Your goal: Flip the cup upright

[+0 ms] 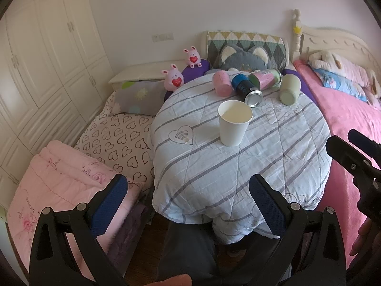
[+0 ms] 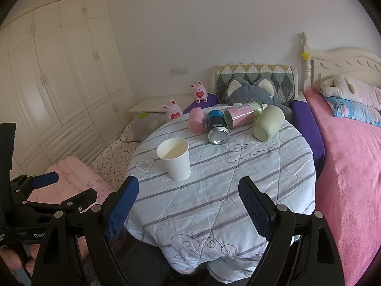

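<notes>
Striped quilt (image 2: pixel 214 205), cup (image 2: pixel 175 158) upright, claws (empty) agape

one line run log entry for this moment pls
white paper cup: upright, mouth up, on striped quilt | left gripper: open, empty | right gripper: open, empty | cans, cups behind: lying down

Striped quilt (image 1: pixel 238 166) covers the surface. At its far edge lie a pink cup (image 1: pixel 222 82), blue can (image 1: pixel 246 90), pink-labelled jar (image 1: pixel 265 78), green cup (image 1: pixel 289 89). Two pink bunny toys (image 1: pixel 173 77) beyond, left.

"Gen" – partial print on left tongs (image 2: pixel 56 186)
</notes>
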Demonstrator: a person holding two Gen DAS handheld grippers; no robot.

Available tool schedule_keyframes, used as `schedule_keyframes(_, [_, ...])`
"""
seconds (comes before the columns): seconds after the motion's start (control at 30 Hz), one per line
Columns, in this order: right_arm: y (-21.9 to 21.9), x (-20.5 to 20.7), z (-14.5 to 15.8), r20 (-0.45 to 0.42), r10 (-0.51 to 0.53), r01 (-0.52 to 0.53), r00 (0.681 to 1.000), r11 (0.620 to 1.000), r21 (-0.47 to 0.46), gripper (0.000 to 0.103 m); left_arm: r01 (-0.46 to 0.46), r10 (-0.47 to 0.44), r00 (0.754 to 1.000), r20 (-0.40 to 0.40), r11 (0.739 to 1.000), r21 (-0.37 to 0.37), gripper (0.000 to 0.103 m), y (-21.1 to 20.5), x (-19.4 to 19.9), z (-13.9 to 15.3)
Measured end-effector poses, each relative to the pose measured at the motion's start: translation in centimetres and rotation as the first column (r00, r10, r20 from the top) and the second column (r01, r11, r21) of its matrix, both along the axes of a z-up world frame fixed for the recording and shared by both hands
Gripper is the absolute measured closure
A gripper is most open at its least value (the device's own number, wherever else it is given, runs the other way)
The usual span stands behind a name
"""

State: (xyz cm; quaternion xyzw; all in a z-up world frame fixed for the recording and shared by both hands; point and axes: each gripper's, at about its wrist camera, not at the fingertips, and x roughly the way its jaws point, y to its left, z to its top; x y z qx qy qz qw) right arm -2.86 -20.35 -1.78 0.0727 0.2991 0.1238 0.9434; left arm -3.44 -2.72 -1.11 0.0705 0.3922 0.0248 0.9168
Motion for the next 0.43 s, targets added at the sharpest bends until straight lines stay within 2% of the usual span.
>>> schedule_keyframes(0.43, [0.13,0.72,-0.25,-0.015,0.003,-0.003,1.000,1.000,-0.001,0.016,0.016,-0.016,1.000,0.025,1.000,-0.019,0.000,-0.09,0.71,-0.15])
